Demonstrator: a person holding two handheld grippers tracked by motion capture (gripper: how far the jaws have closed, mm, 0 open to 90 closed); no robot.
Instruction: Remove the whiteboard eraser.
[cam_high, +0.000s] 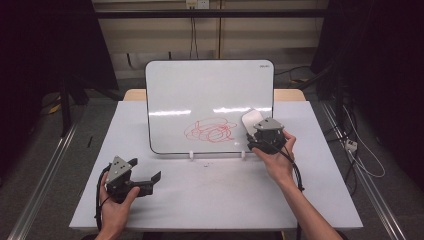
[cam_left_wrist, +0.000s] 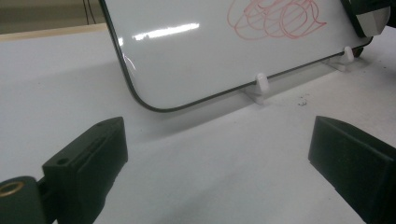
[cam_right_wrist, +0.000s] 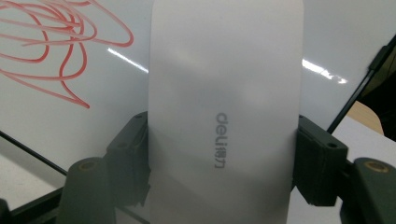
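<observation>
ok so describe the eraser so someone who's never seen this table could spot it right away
Find the whiteboard standing upright at the back of the white table. At its lower right, beside the red scribble, the right gripper is shut on the eraser. It is a pale, rounded oblong pad with a grey logo, the one loose white item there.

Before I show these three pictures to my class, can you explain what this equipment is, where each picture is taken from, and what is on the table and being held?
A person stands at a white table, holding a hand-operated gripper in each hand. One picture looks down from above; the other two come from small cameras riding on each gripper. A whiteboard stands propped on the table, with a red scribble on it. The right gripper is shut on a white eraser, held beside the scribble, close against the board. The left gripper rests near the table's front, its fingers open and empty.
</observation>
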